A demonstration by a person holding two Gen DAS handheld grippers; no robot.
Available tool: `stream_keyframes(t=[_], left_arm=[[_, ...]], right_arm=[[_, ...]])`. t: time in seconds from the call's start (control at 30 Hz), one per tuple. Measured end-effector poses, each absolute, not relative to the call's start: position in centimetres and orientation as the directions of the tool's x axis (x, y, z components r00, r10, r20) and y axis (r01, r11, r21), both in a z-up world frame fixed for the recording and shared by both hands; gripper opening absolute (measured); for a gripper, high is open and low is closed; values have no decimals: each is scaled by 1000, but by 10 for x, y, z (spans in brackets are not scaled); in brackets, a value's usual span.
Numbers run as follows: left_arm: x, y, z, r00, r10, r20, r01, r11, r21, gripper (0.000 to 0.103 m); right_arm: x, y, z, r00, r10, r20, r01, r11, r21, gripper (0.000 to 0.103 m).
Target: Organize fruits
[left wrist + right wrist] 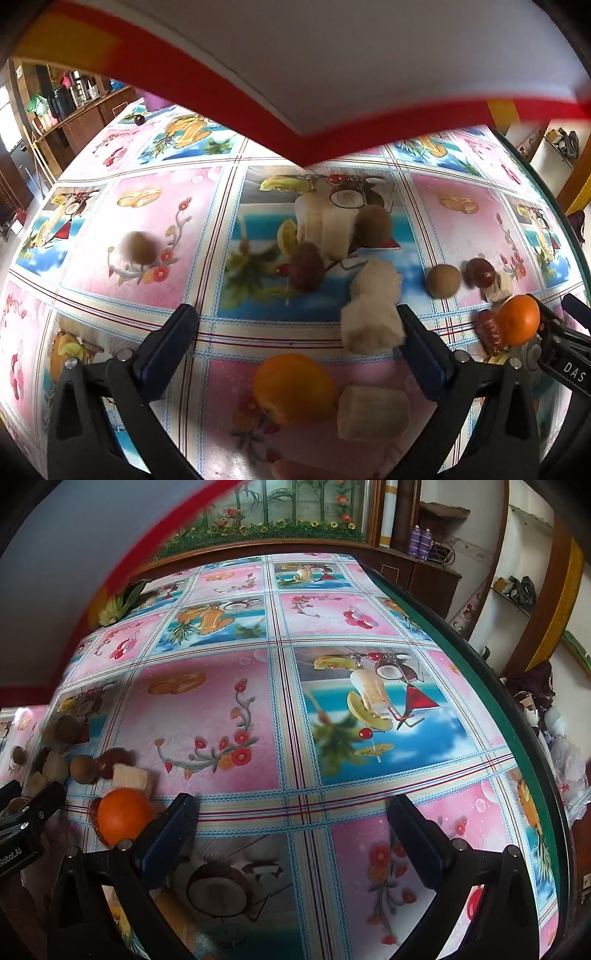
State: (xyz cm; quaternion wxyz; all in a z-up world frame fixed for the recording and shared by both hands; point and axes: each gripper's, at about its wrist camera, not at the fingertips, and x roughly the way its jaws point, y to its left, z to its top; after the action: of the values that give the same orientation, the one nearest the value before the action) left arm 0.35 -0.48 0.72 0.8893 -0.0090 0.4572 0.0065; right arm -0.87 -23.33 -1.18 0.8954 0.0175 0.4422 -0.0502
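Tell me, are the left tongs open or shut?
Open: the left tongs stand wide apart with nothing gripped, an orange lying between them.

Table covered by a glossy pink-and-blue fruit-print oilcloth (155, 229), bearing two round oranges (293, 387), pale peeled banana chunks (371, 411), brown kiwi-like fruits (443, 280) and dark red fruits (479, 272), clustered toward its right, green-rimmed edge (491, 686).

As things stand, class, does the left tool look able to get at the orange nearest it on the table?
Probably yes. The left tool is open, and the orange lies between its fingers with nothing over it. A pale banana piece sits right beside the orange, so closing may catch that too.
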Motion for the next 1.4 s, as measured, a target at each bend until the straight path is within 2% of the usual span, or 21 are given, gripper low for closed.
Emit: stream_keyframes(t=[1.4], left_arm=[[1,-2,0,585,7,-811,-21,1000,-7,103]], right_arm=[[-7,-234,-13,602,-75,-795,105,994,-14,103]])
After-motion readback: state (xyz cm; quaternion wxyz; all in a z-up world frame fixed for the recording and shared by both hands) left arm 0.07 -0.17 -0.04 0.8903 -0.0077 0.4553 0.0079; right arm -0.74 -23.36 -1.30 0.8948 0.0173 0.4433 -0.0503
